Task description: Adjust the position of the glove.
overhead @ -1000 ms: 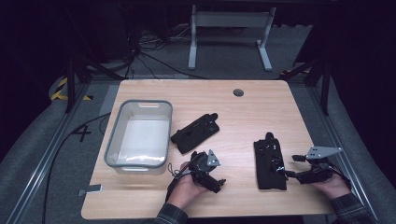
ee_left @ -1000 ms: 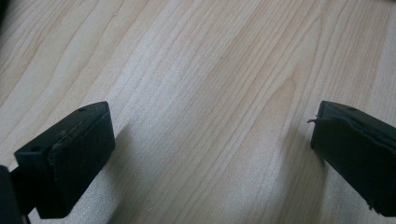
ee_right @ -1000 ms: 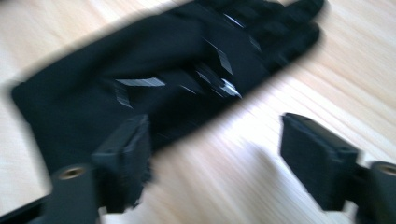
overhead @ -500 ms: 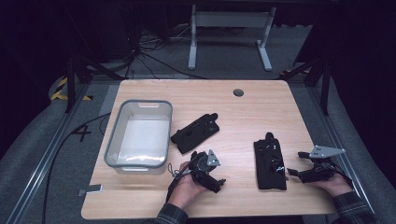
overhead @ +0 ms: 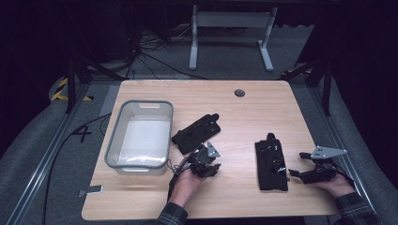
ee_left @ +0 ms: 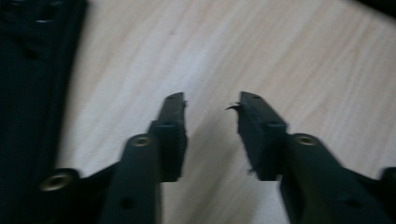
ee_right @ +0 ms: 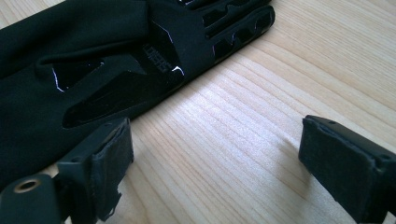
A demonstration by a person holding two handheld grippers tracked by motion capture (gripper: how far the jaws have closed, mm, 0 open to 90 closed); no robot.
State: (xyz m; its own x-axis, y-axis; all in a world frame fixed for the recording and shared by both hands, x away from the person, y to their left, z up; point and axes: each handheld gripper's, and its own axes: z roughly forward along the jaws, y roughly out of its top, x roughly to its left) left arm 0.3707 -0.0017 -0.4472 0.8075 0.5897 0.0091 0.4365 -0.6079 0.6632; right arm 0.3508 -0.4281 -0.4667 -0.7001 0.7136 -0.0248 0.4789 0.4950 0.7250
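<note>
One grey bin (overhead: 139,136) seemingly holds nothing; two gloves (overhead: 271,164) lie outside.

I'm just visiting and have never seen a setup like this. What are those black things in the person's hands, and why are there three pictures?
A person sits at a wooden table and holds a hand-operated two-jaw tool in each hand: the left gripper and the right gripper. One picture comes from a camera above the table. The other two come from small cameras riding on each gripper, looking along its black jaws. On the table lie two black gloves, the left glove and the right glove, and a clear plastic bin. Both grippers stand open over bare wood and hold nothing, each close beside a glove.
</note>
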